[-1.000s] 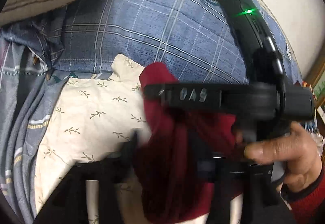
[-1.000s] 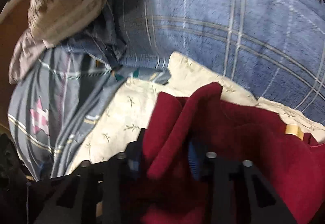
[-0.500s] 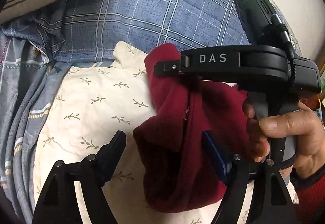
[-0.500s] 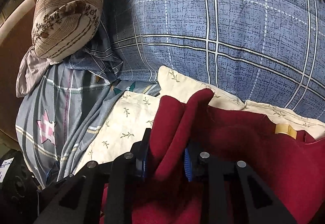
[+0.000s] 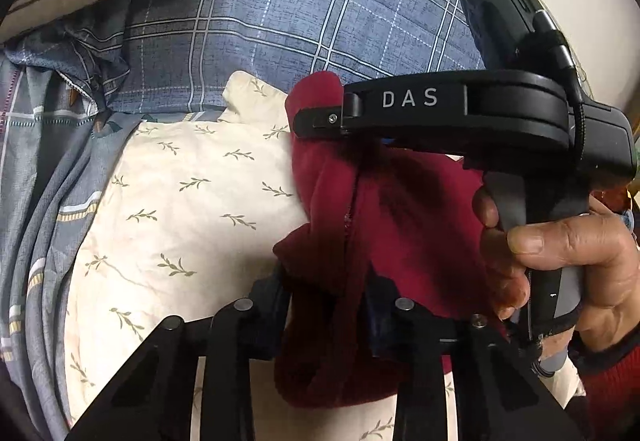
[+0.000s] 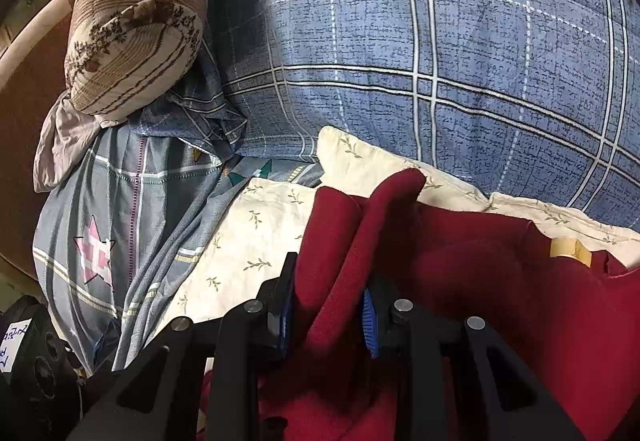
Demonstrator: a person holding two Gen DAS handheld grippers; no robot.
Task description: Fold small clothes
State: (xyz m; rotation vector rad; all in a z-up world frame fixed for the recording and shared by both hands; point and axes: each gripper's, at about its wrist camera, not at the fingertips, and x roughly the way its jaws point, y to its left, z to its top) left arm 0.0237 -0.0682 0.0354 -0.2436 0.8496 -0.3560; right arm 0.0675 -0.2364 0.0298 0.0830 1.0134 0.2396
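A dark red fleece garment [image 5: 384, 209] lies bunched on a cream leaf-print pillow [image 5: 192, 201]. My left gripper [image 5: 326, 305] is shut on a fold of the red garment and holds it up. My right gripper [image 6: 328, 305] is shut on another fold of the same garment [image 6: 500, 281]; a tan label [image 6: 570, 250] shows at its far edge. In the left wrist view the right gripper's black body marked DAS [image 5: 452, 117] and the person's hand [image 5: 560, 253] sit over the garment.
A big blue checked pillow [image 6: 440, 41] stands behind. A brown striped cushion [image 6: 140, 21] is at the back left. Grey patterned bedding with a pink star [image 6: 96, 253] hangs at the left. A black device [image 6: 28, 361] sits at the lower left.
My left gripper opened half a second ago and has now closed again on a fold of the red garment. My right gripper kept its hold and barely moved.
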